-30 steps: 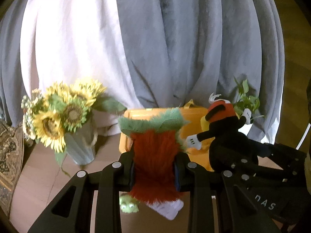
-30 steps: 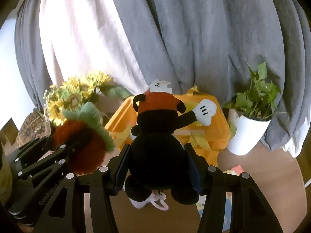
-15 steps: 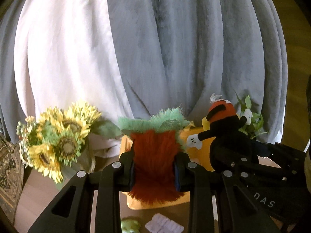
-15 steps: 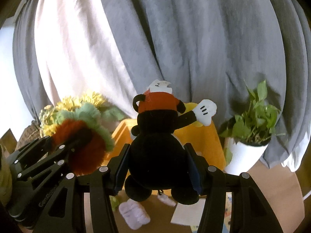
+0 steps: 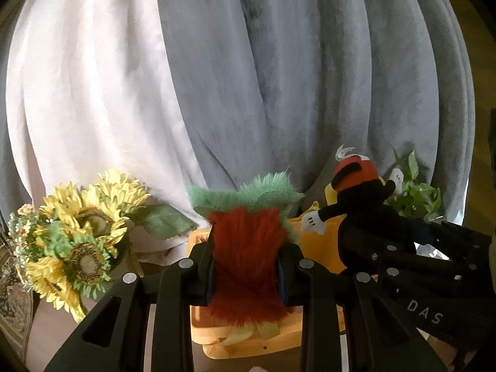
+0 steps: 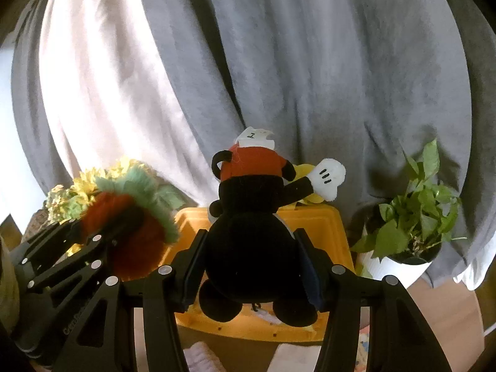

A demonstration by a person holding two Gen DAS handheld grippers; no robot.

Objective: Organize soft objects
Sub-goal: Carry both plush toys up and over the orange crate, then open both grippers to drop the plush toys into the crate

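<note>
Left tongs [image 5: 248, 266] clamped on the furry red plush with green fringe [image 5: 246, 248], pads pressed into both its sides; same grip as a second ago. Right tongs [image 6: 251, 266] squeezed on the black mouse plush with red cap and white gloves [image 6: 251, 232], seen from behind, one gloved arm sticking out to the right.

Both toys are held side by side in the air, close but not touching, in front of the yellow plastic bin [image 6: 328, 226]. Compared with a second ago both views have tipped upward: the grey and white draped curtain [image 5: 279, 77] fills more of the frame, and the bin and the sunflower bouquet [image 5: 80, 235] sit lower. The small green frog toy and white item seen under the red plush earlier have dropped out of the left view. The bin now shows mostly its front wall rather than its open top.

Potted green leafy plant in a white pot [image 6: 415, 217] stands to the right of the bin on the wooden tabletop [image 6: 446, 307]. A pale ribbed item [image 6: 198, 356] lies near the bottom edge of the right view.
</note>
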